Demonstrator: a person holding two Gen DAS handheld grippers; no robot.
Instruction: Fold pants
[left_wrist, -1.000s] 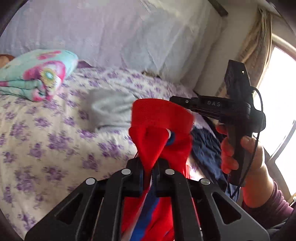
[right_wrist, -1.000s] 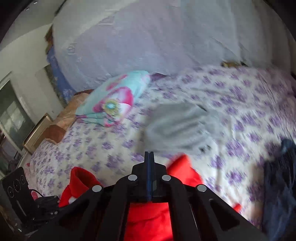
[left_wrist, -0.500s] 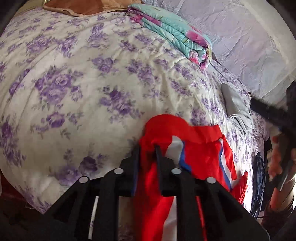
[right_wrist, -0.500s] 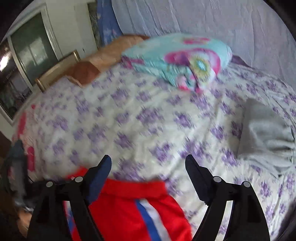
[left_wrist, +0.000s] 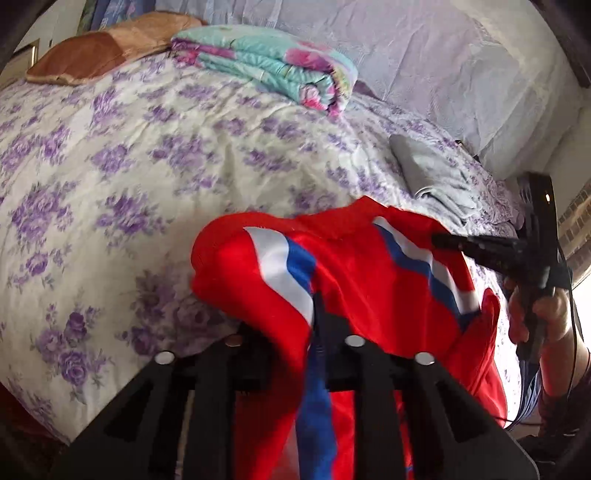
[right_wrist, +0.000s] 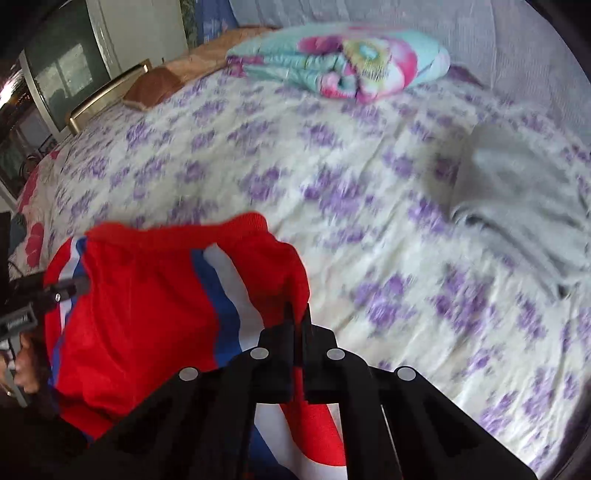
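Note:
Red pants (left_wrist: 369, 280) with white and blue side stripes hang over the near edge of the bed, waistband stretched across the floral sheet (left_wrist: 166, 166). My left gripper (left_wrist: 310, 306) is closing, with the striped waistband corner caught between its jaws; cloth drapes over one finger. In the right wrist view the right gripper (right_wrist: 297, 314) is closing tight on the other corner of the pants (right_wrist: 147, 314). Each gripper shows in the other's view: the right gripper (left_wrist: 443, 240) at the right end of the waistband, the left gripper (right_wrist: 79, 286) at the left end.
A folded grey garment (left_wrist: 432, 173) lies on the bed beyond the pants, also visible as the grey garment (right_wrist: 524, 199). A folded floral blanket (left_wrist: 273, 66) and a brown pillow (left_wrist: 99, 48) sit at the far side. A person's hand (left_wrist: 554, 314) holds the right gripper.
Both grippers came down from holding the bunched pants in the air to the bed. The right gripper opened wide, then closed again on the waistband. The waistband now lies spread.

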